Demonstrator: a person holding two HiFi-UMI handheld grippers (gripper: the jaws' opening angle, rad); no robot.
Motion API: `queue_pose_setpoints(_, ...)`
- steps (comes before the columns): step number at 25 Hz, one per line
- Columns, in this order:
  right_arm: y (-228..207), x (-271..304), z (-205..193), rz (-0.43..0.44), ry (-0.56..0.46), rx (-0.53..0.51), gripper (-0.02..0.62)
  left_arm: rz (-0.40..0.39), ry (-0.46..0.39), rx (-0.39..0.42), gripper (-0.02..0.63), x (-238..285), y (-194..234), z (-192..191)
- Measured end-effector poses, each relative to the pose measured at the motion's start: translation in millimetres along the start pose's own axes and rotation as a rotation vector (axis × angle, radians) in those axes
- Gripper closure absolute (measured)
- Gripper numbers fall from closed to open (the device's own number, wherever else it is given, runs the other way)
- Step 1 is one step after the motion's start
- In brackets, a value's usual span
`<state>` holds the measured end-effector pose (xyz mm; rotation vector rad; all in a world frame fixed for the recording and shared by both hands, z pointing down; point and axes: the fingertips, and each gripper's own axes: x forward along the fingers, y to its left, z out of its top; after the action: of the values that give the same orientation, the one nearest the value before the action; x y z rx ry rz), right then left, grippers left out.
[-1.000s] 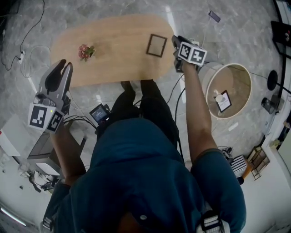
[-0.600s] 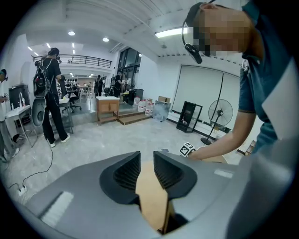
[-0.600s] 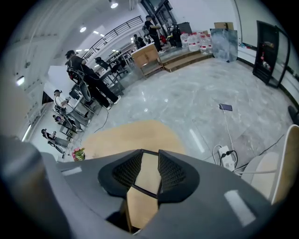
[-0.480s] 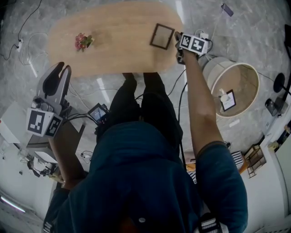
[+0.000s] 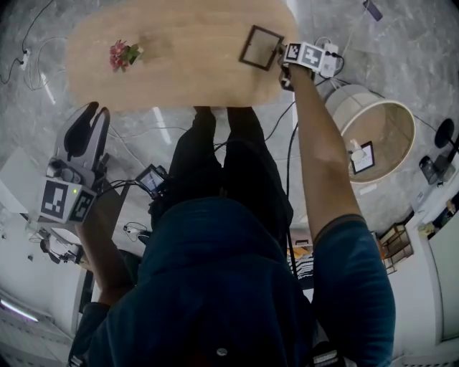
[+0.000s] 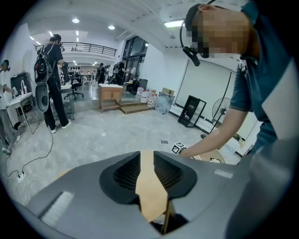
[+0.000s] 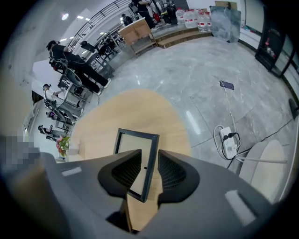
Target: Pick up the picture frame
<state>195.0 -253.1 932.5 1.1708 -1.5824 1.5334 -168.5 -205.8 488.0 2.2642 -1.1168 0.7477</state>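
Observation:
The picture frame (image 5: pixel 259 47), dark-rimmed with a pale centre, lies on the right end of the oval wooden table (image 5: pixel 179 64). My right gripper (image 5: pixel 281 61) is at its right edge. In the right gripper view the picture frame (image 7: pixel 135 144) has its right rail in the gap of the right gripper (image 7: pixel 149 163), and the jaws stand apart on either side of it. My left gripper (image 5: pixel 98 110) hangs off the table's near left side, over the floor. The left gripper (image 6: pixel 147 161) is open, with only the table's wood showing in its gap.
A small pink flower bunch (image 5: pixel 120 52) lies on the table's left part. A round white basket (image 5: pixel 373 136) holding a small framed item stands on the floor at right. A power strip (image 5: pixel 328 61), cables and a phone (image 5: pixel 373 9) lie on the floor beyond the table's right end.
My right gripper has moved forward and now has the frame's right edge between its jaws. The left gripper has dropped back a little from the table.

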Motion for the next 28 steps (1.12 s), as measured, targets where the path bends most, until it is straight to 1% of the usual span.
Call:
queue_pose_setpoints(8, -3.8, 24.0, -3.3, -0.013, 0.065, -0.009, 0.502, -0.003, 0.022, -0.017, 0.518, 8.5, 3.0, -9.9)
queue_pose_setpoints(13, -9.2, 35.0, -7.4, -0.042, 0.107, 0.006, 0.502, -0.005, 0.058, -0.013, 0.518, 7.4, 8.4, -21.7)
queue_pose_setpoints(18, -9.9, 33.1, -7.8, -0.044, 0.138, 0.013, 0.514, -0.007, 0.036, -0.025, 0.518, 14.0, 6.9, -15.8)
queue_pose_setpoints(22, -8.8, 28.3, -4.7, -0.05, 0.125, 0.047, 0.535, -0.012, 0.023, -0.018, 0.518, 13.4, 4.0, -10.8)
queue_pose_setpoints(26, -1.1, 17.3, -0.5, -0.049, 0.113, 0.019, 0.537, -0.013, 0.007, -0.006, 0.518, 8.1, 4.3, -3.1)
queue_pose_setpoints(28, 4.1, 8.3, 3.2, -0.042, 0.094, 0.021, 0.538, -0.011, -0.012, -0.013, 0.518, 5.0, 4.1, 3.3)
